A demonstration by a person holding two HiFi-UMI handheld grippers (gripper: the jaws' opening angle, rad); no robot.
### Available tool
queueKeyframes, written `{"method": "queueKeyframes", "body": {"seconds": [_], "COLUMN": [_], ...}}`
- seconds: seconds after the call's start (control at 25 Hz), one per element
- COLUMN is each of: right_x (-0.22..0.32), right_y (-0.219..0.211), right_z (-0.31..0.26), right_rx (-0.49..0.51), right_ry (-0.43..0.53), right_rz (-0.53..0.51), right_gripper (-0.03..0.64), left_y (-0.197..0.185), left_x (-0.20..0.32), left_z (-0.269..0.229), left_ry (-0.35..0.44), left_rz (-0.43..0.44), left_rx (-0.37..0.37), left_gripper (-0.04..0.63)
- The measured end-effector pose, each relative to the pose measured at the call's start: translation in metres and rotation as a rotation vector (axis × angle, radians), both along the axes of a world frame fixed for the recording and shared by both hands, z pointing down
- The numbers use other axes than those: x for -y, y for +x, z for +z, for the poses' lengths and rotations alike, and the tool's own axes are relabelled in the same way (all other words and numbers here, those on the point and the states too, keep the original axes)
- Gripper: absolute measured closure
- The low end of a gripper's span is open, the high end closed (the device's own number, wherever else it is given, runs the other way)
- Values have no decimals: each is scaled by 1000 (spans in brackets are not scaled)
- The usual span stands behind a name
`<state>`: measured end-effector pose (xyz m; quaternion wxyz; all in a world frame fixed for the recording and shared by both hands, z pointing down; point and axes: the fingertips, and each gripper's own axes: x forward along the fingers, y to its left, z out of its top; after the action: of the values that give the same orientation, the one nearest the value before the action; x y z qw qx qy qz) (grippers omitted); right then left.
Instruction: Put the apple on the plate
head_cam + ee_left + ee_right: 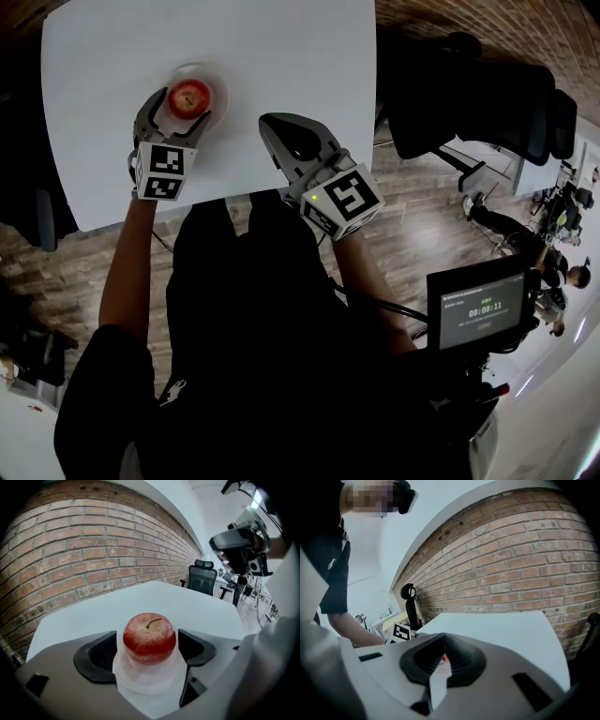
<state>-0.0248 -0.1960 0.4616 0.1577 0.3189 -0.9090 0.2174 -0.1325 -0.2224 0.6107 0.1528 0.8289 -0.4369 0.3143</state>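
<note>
A red apple [189, 96] [149, 638] sits upright, stem up, on a small translucent white plate [219, 84] [140, 681] near the front left of the white table [291, 47]. My left gripper [182, 109] [147, 651] is open, with one jaw on each side of the apple. A thin gap shows on the left side, and the right pad is very close to the fruit. Further right, my right gripper [277, 127] [440, 660] hovers over the table's front edge, shut and holding nothing.
The table's front edge runs just under both grippers. Black office chairs [487, 103] stand to the right of the table. A small screen with a timer [483, 309] hangs at the person's right side. A brick wall [93, 550] lies beyond the table.
</note>
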Motion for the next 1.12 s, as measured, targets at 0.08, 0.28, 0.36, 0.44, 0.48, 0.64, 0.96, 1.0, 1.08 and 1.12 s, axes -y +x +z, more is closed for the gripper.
{"method": "queueKeyframes", "body": {"seconds": [0.08,0.28,0.36,0.44,0.48,0.64,0.96,1.0,1.08,1.12], "right_x": [0,5,3,2,1,-2,-15,-16,-16,-16], "right_y": [-2,3,2,2,1,-2,-16,-17,-17,-17], "right_z": [-3,-13,-17,-21,-24,-36,-54,-56,-62,-65], "right_rx": [7,24,27,33,37,55,83,85,89,92], "right_ry": [14,43,53,66,73,96,141,147,168,179], "right_rz": [-11,-21,-32,-43,-47,-68,-111,-116,-126,-130], "right_gripper": [612,612,612,613,612,612,614,613,614,612], "left_y": [-1,2,2,3,3,-1,-14,-16,-18,-19], "left_x": [-1,-1,-2,-5,-6,-13,-33,-34,-35,-35], "left_z": [-5,-19,-28,-37,-41,-55,-82,-85,-93,-98], "left_ry": [4,12,22,33,39,58,104,110,125,132], "left_rz": [-2,-15,-22,-32,-37,-61,-111,-119,-132,-138], "left_rx": [3,-2,-8,-17,-20,-14,-8,-4,2,3], "left_gripper": [196,196,198,200,220,280,459,484,527,545]}}
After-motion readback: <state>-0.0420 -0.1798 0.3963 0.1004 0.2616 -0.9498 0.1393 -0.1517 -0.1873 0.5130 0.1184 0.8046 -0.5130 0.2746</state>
